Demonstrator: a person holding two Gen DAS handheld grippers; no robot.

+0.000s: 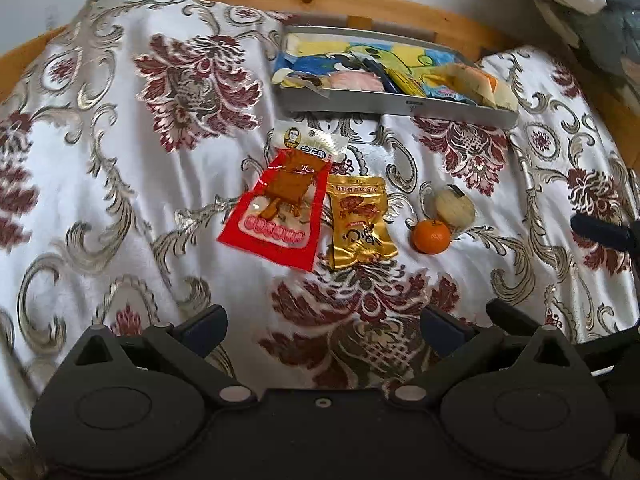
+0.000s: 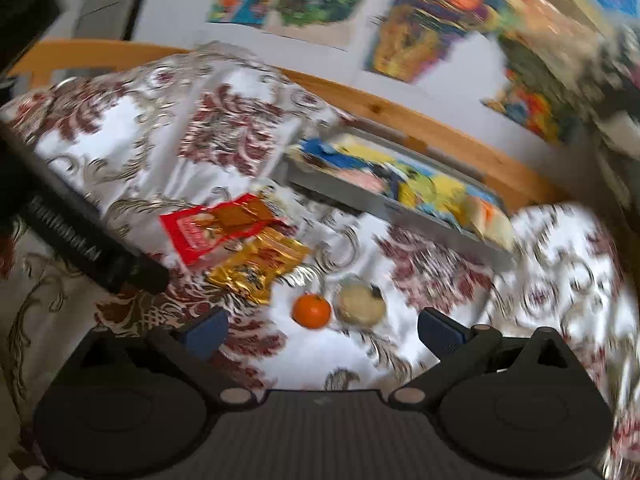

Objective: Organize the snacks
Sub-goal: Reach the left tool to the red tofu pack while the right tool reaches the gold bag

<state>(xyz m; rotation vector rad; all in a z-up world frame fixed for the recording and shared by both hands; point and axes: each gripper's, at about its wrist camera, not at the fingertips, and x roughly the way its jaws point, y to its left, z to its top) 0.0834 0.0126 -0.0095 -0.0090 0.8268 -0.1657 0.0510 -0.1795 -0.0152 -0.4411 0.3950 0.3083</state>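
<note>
Loose snacks lie on a patterned cloth: a red packet [image 1: 276, 212] [image 2: 208, 230], a white packet [image 1: 310, 143] partly under its far end, a gold packet [image 1: 360, 222] [image 2: 260, 266], a small orange [image 1: 431, 236] [image 2: 311, 310] and a pale round wrapped snack [image 1: 454, 207] [image 2: 360, 304]. A grey tray [image 1: 396, 102] [image 2: 376, 204] further back holds several snack packets. My left gripper [image 1: 322, 326] is open, nearer than the packets, holding nothing. My right gripper [image 2: 322, 330] is open just before the orange and round snack; its view is motion-blurred.
The white, red and gold floral cloth [image 1: 120, 140] covers a wooden-framed surface with a raised wooden edge [image 1: 360, 4] behind the tray. Colourful pictures [image 2: 416, 36] hang on the wall. The left gripper's dark body [image 2: 88, 248] shows at the right wrist view's left.
</note>
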